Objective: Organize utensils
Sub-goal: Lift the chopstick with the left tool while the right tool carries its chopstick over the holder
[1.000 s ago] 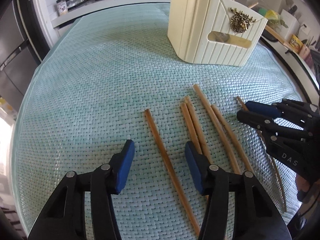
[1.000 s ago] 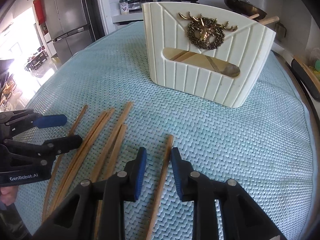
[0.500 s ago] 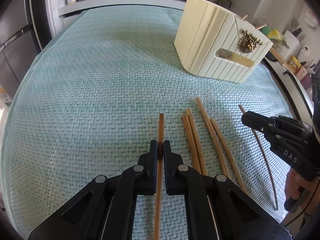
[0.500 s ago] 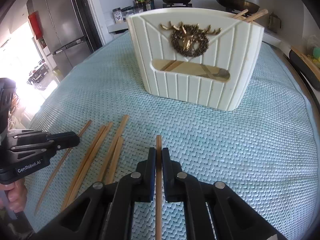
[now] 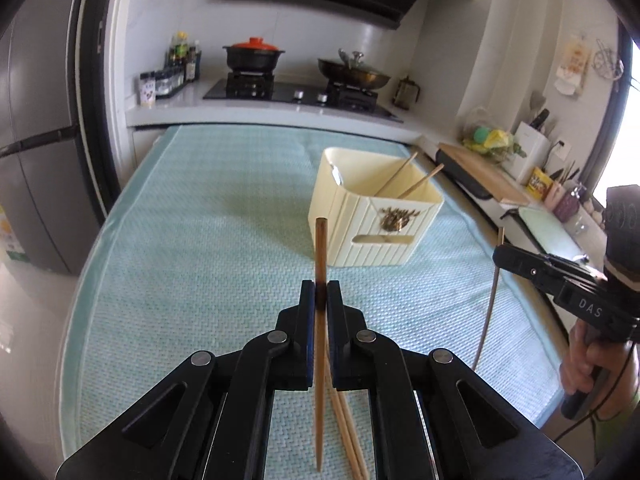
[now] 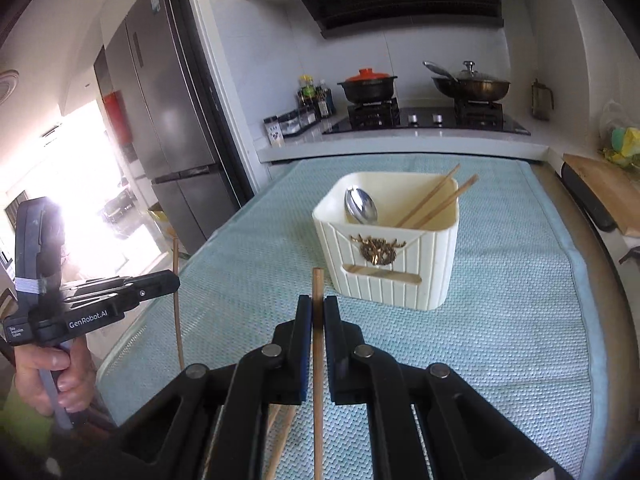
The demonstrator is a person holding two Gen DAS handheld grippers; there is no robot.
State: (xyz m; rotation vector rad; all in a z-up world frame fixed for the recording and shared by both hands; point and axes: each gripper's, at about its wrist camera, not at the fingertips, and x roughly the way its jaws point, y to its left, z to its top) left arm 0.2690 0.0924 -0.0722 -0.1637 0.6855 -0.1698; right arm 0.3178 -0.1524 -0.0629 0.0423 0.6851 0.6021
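Note:
My left gripper (image 5: 320,294) is shut on a wooden chopstick (image 5: 320,248) and holds it upright above the mat. My right gripper (image 6: 318,310) is shut on another chopstick (image 6: 318,288), also upright. The cream utensil holder (image 5: 376,216) (image 6: 390,240) with a gold deer emblem stands ahead of both; it holds a spoon (image 6: 360,206) and two chopsticks (image 6: 434,200). More chopsticks (image 5: 348,436) lie on the mat below my left gripper. Each gripper shows in the other's view: the right one (image 5: 500,254) and the left one (image 6: 174,280).
A pale green woven mat (image 5: 208,248) covers the table. Behind it is a counter with a stove, a red-lidded pot (image 5: 254,56) and a wok (image 5: 354,74). A fridge (image 6: 172,120) stands left. A cutting board (image 5: 484,176) lies right.
Both grippers closed on a chopstick each and lifted them off the mat, tilting up so the chopsticks stand upright and the kitchen comes into view.

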